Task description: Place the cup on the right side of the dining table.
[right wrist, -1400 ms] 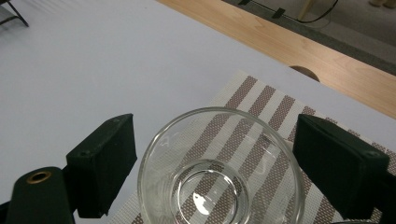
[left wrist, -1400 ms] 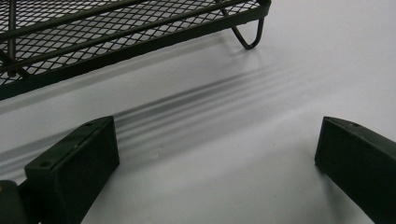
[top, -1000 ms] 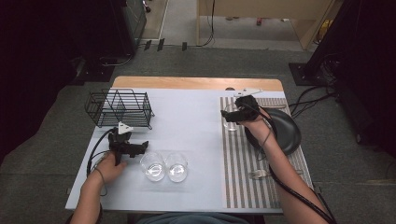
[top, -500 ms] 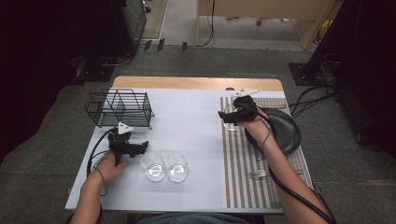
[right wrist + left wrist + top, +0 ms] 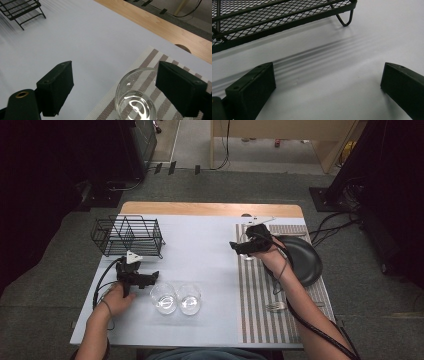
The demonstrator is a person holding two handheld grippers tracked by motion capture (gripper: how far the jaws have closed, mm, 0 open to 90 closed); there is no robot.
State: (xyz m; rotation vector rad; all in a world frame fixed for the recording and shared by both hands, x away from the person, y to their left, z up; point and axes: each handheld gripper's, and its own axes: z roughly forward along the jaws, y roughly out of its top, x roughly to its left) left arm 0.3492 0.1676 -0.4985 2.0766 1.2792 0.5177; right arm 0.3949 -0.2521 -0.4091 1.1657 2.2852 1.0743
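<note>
A clear glass (image 5: 136, 100) stands on the striped placemat (image 5: 267, 315) at the table's right. My right gripper (image 5: 236, 245) hovers over it. In the right gripper view that gripper (image 5: 115, 75) is open, its jaws standing on either side of the glass rim without touching it, the rim closer to the right jaw. Two more clear glasses (image 5: 163, 297) (image 5: 189, 298) stand side by side near the front middle. My left gripper (image 5: 152, 276) rests just left of them, pointing right. Seen from its own camera, the left gripper (image 5: 328, 82) is open with bare table between its jaws.
A black wire rack (image 5: 127, 236) (image 5: 274, 15) stands at the back left, just beyond the left gripper. A black plate (image 5: 302, 262) lies on the placemat's right side, with a fork (image 5: 275, 306) in front of it. Cables trail off both grippers.
My right gripper has shifted a little left and toward me, coming over the glass on the placemat. The left gripper has stayed put.
</note>
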